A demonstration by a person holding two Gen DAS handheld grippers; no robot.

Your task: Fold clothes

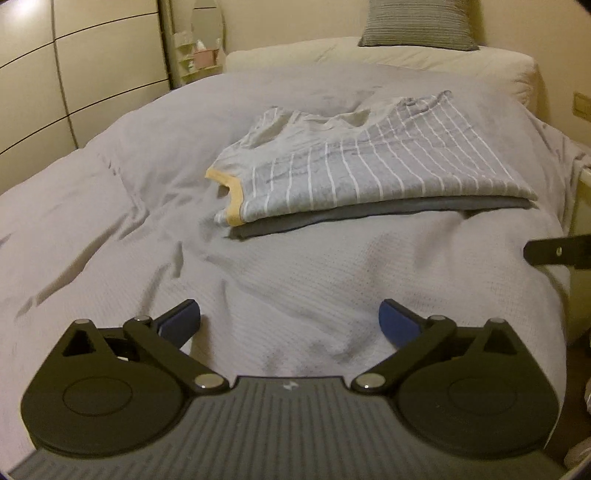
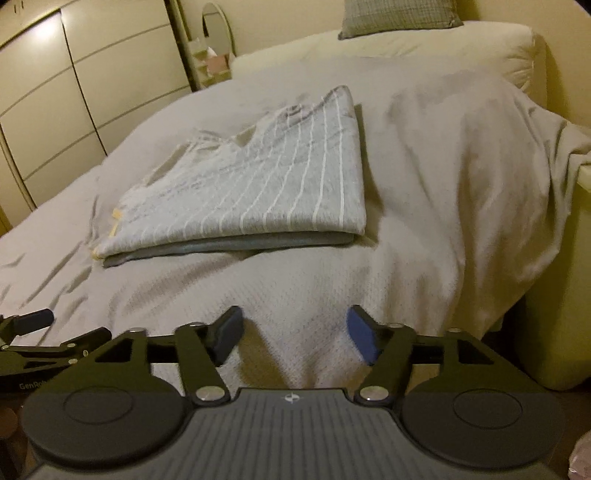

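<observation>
A striped shirt (image 1: 351,162) lies folded on the bed (image 1: 110,221), stacked on a darker grey garment (image 1: 369,212) whose edge shows beneath it along the side nearest the foot of the bed. The stack sits toward the middle of the bed, somewhat nearer the foot than the headboard end, where a cushion (image 1: 419,24) stands against the wall. The shirt's yellow-trimmed cuff (image 1: 231,197) shows at the stack's left corner; its collar end, toward the pillows, looks rumpled and less squared than the rest.

Both tools hover over the foot edge of the bed, well apart from the stack. The left claw (image 1: 290,323) has its blue pads spread wide and holds nothing; the right claw (image 2: 293,334) is likewise apart and empty, with only the woven bedspread (image 2: 443,184) between its fingers. Seen from the right wrist, part of the left tool shows at the lower left, so the two hang side by side.

The neat near edge suggests the fold is largely done, and the pulled-back, empty claws suit either a pause or a fresh approach. If more is wanted, the loose collar end is the likely spot to tidy; soft knit could slide off the garment below if tugged from one corner
</observation>
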